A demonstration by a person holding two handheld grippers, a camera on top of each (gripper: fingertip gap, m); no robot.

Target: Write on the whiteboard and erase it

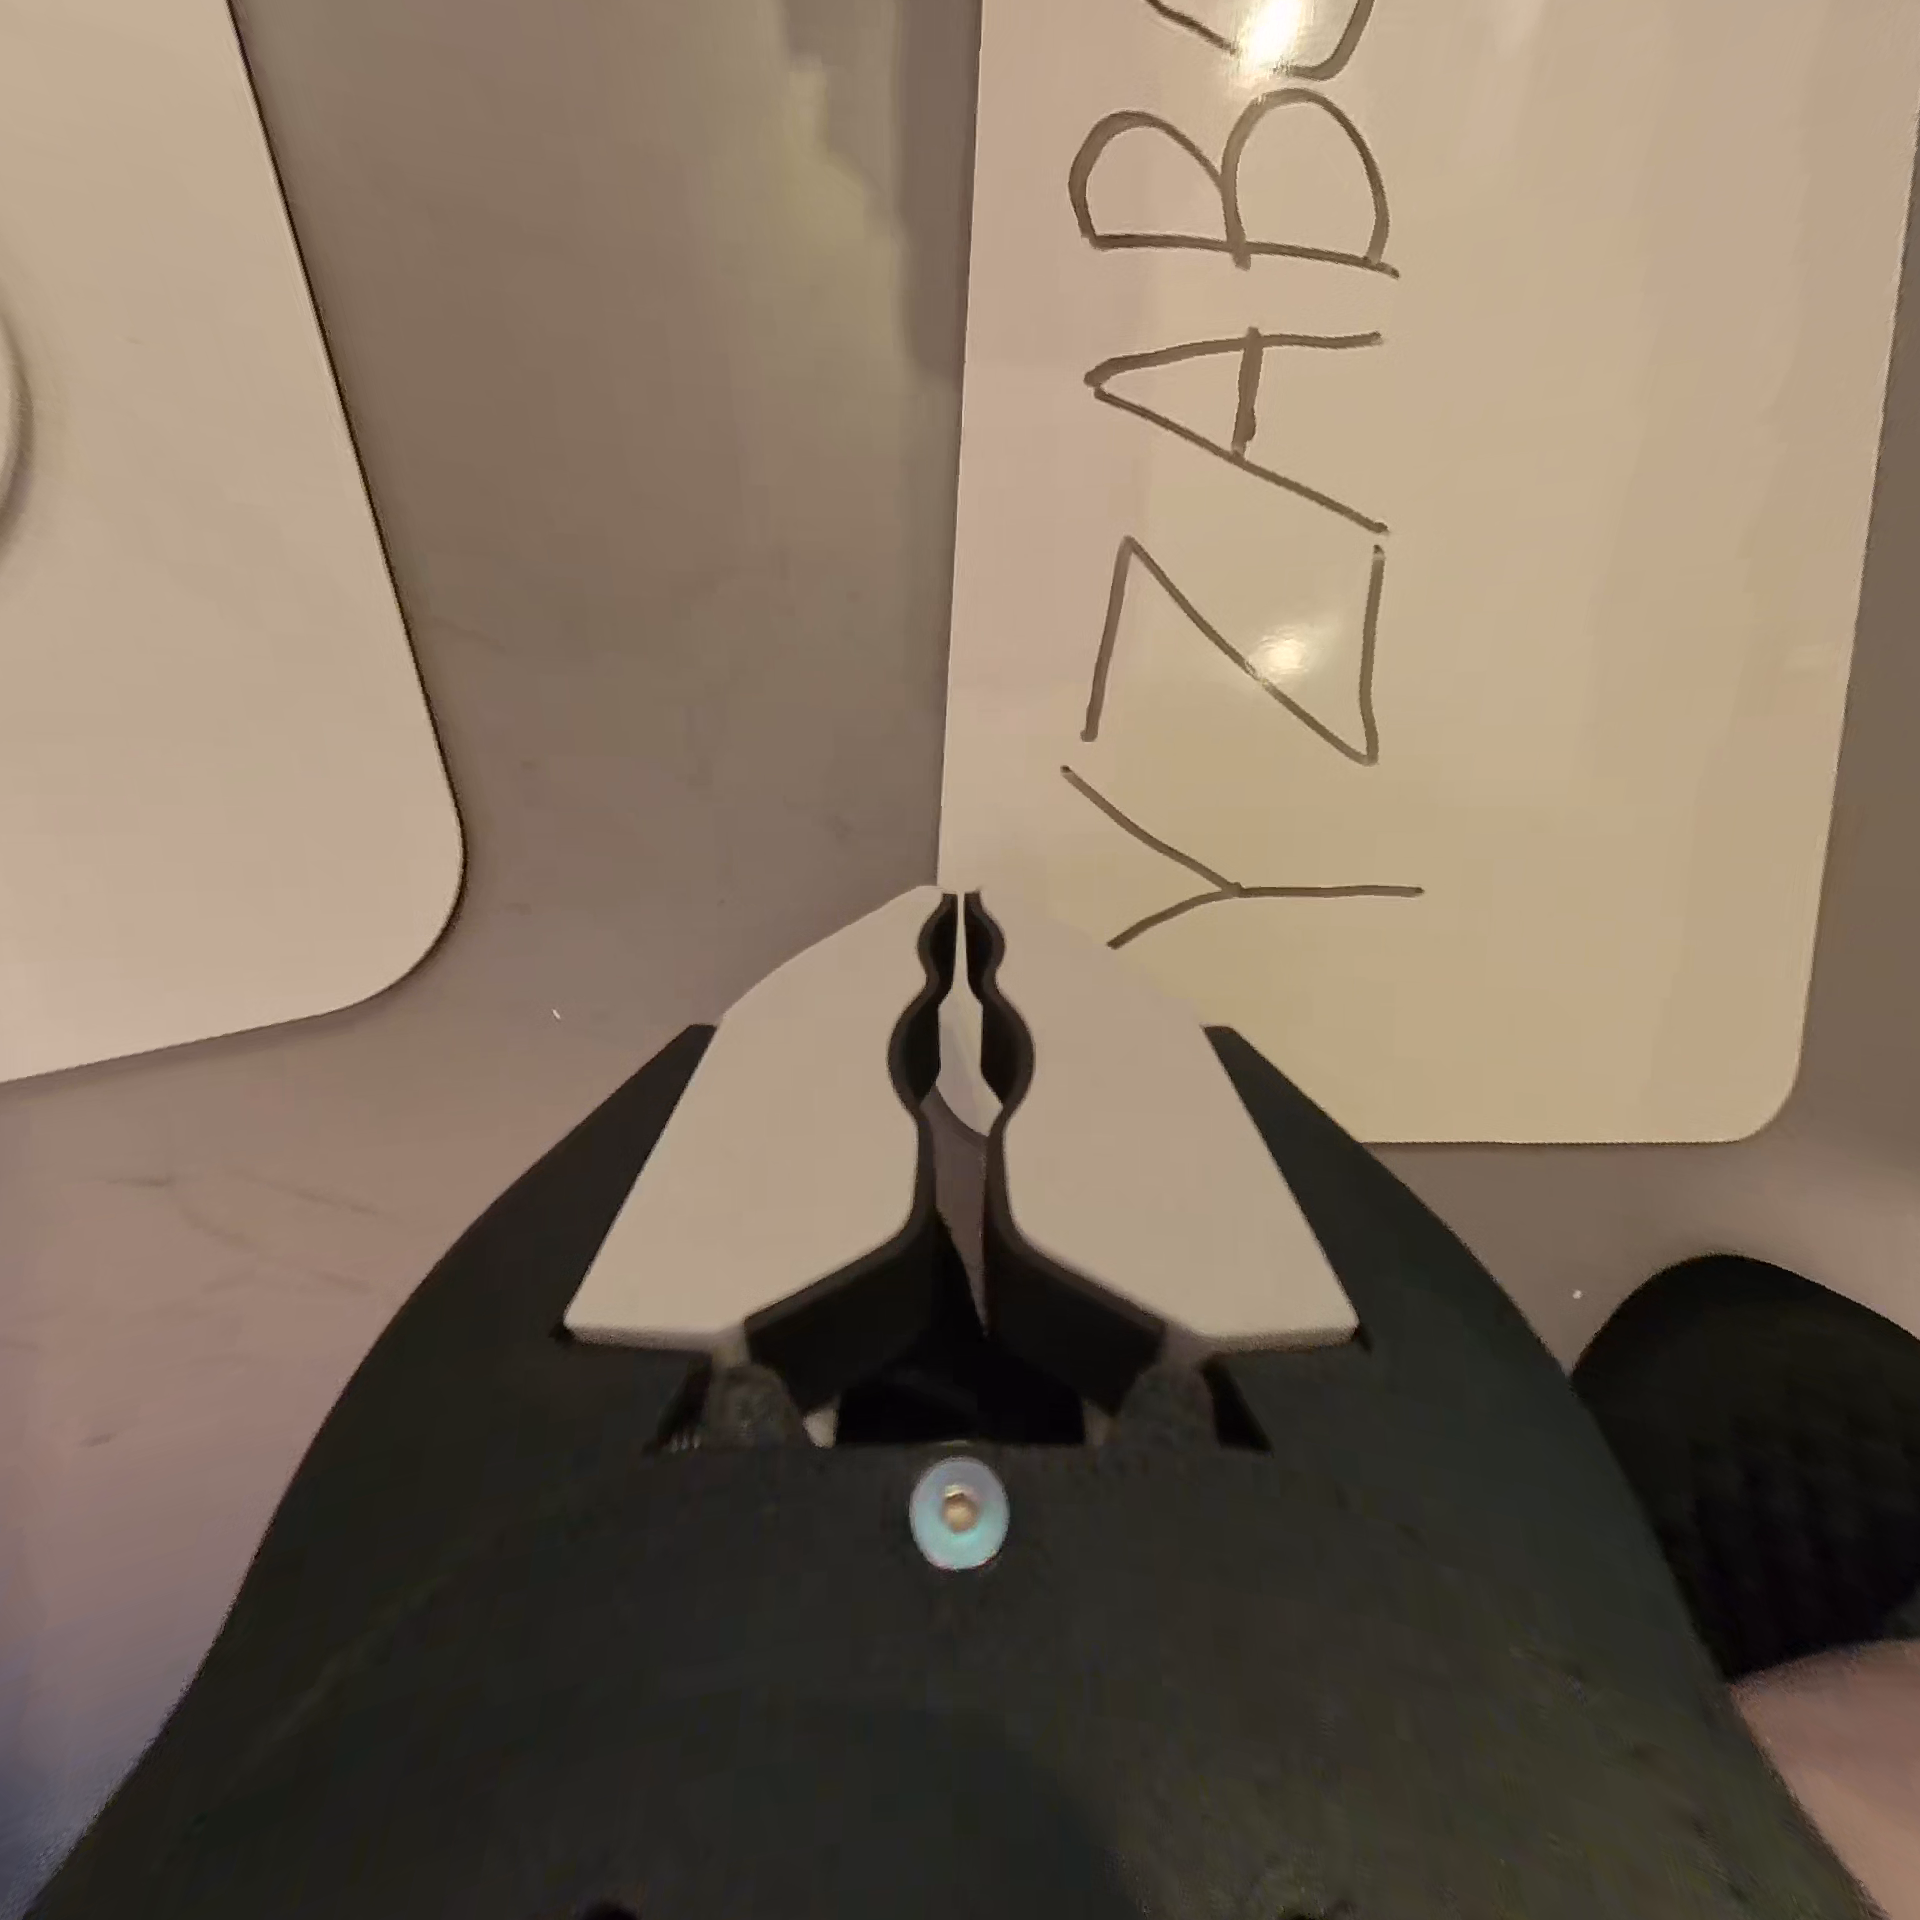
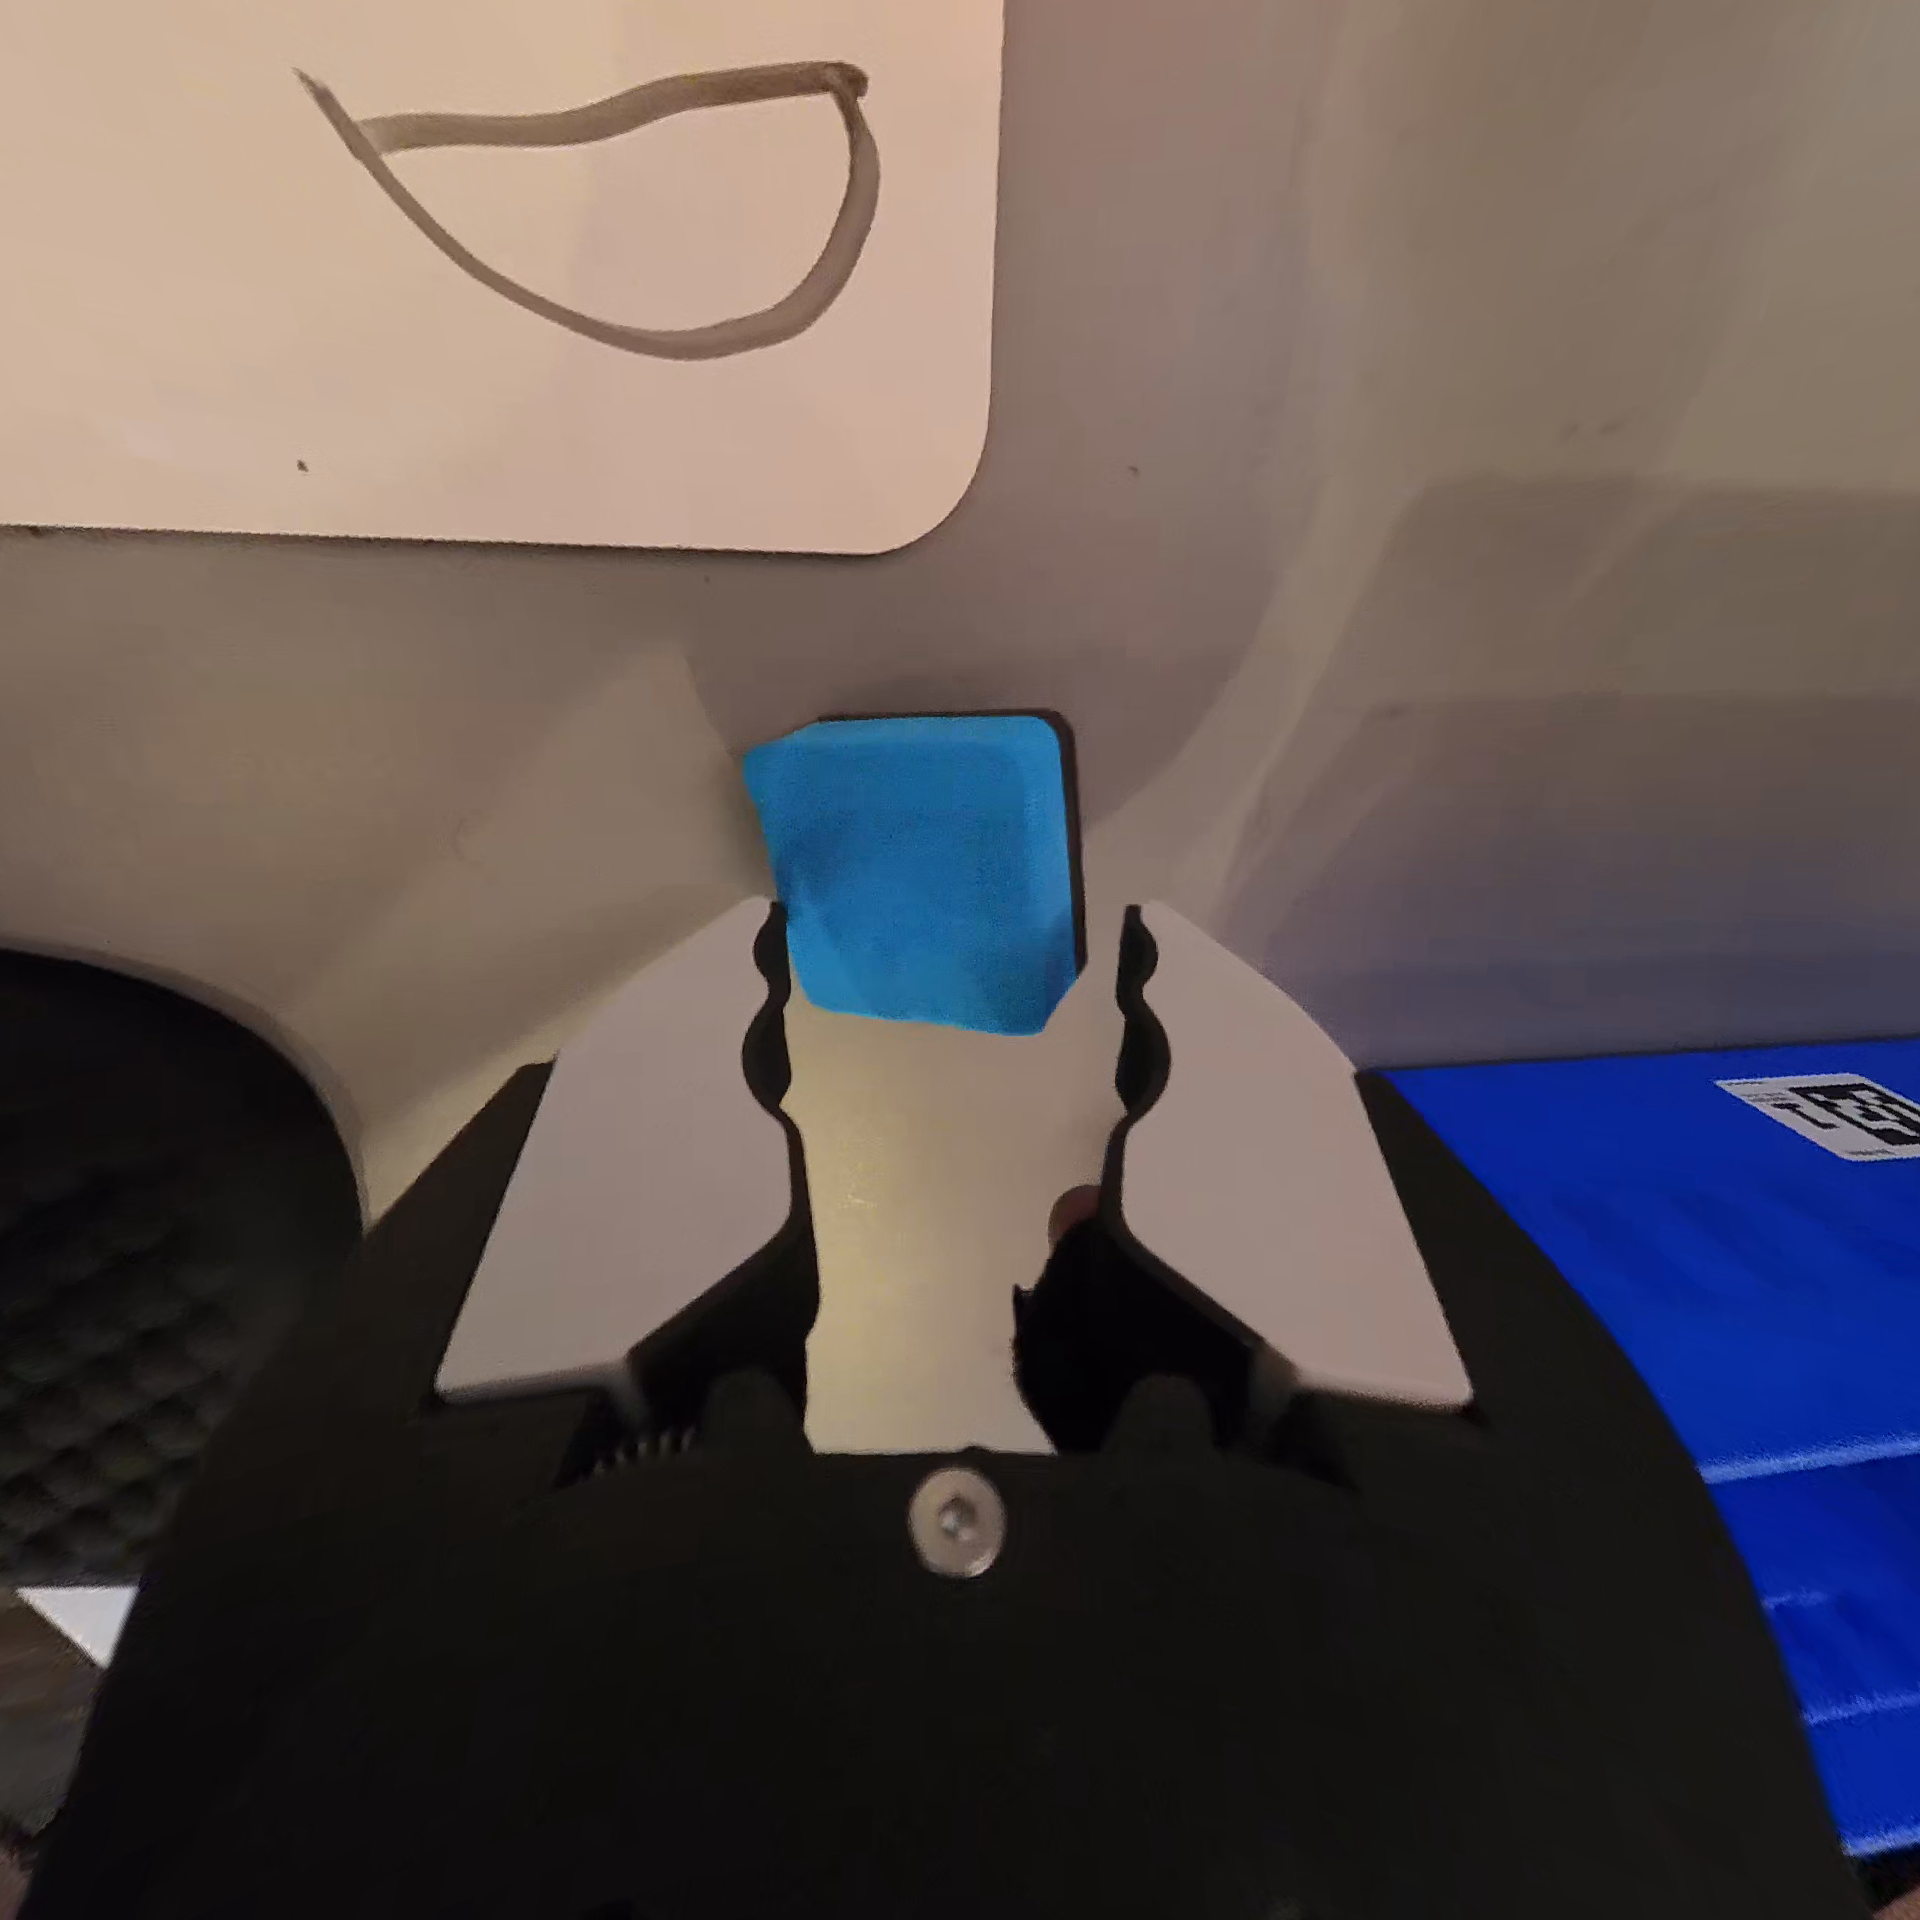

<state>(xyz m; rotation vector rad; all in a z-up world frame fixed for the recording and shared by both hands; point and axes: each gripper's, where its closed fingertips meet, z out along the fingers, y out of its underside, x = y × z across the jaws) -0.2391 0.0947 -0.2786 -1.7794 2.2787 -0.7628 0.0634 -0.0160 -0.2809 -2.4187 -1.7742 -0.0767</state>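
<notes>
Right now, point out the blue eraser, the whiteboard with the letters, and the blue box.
Blue eraser (image 2: 914, 873): right wrist view, middle of its blue top face.
Whiteboard with the letters (image 1: 1610, 675): left wrist view, bare white surface right of the writing.
Blue box (image 2: 1662, 1299): right wrist view, its top face.

The whiteboard (image 1: 1558, 623), ahead and to the right of the left claw (image 1: 958, 899), has a smooth, glossy face that catches bright glints of light, with dark matt ink strokes on it. The desk (image 1: 644, 520) under it looks smooth, grey and dull, with faint scuffs. The left claw's fingers (image 1: 831, 1122) look like smooth matt pale plastic on a black, finely grained body with a shiny metal screw (image 1: 958, 1512). Between the right claw's (image 2: 951, 920) parted tips lies an eraser (image 2: 914, 862) with a fuzzy, cloth-like blue top and a black underlayer. To that claw's right sits a smooth blue box (image 2: 1662, 1299) bearing a paper sticker (image 2: 1839, 1117).
</notes>
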